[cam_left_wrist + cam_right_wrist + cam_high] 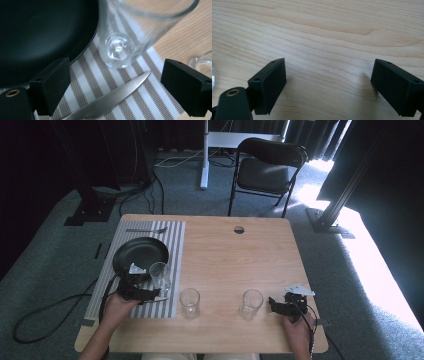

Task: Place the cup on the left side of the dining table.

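Observation:
In the left gripper view a steel knife blade (pixel 117 93) lies flat on the striped placemat (pixel 140 100). It runs between the wide-apart jaws of my left gripper (pixel 116 77), and neither pad touches it. A clear glass (pixel 120 45) stands upright just ahead, beside a black pan (pixel 42 37). From above, the left gripper (pixel 156 295) sits low at the placemat's (pixel 170 240) near right corner, close to that glass (pixel 160 275). My right gripper (pixel 274 304) rests at the table's near right side. It is open over bare wood (pixel 328 82), with nothing between its jaws.
Two more clear glasses (pixel 190 302) (pixel 251 303) stand on the bare wooden table (pixel 240 255) between the grippers. Another utensil (pixel 150 230) lies at the placemat's far edge. The black pan (pixel 140 252) takes up the mat's middle. A folding chair (pixel 267 170) stands beyond the table.

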`<action>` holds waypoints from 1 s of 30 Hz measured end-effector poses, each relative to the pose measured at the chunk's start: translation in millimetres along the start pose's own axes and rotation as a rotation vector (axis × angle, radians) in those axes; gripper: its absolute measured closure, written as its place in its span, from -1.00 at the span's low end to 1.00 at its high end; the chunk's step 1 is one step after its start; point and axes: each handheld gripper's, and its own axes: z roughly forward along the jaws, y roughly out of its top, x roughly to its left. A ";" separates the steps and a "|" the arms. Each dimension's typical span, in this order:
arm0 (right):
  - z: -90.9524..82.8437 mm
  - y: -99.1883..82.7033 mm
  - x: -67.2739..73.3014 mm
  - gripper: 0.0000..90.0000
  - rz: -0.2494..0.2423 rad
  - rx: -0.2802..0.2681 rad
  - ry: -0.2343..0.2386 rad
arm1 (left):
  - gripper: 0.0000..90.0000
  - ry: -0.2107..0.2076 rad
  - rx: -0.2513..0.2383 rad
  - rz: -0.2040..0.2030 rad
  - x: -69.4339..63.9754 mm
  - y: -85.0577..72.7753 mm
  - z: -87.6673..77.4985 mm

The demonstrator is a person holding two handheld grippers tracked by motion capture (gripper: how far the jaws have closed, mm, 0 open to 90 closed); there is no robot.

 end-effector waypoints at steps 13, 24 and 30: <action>0.0 0.0 0.0 -0.73 0.000 0.000 0.000 | -0.78 0.087 -0.044 -0.035 6.9 -44.1 -6.3; -0.1 0.1 0.1 -0.73 0.001 0.001 0.000 | -0.78 0.174 -0.067 -0.058 13.5 -74.4 -7.2; -0.3 -0.2 0.6 -0.73 0.005 0.001 -0.001 | -0.78 0.217 -0.088 -0.093 19.2 -86.6 -8.9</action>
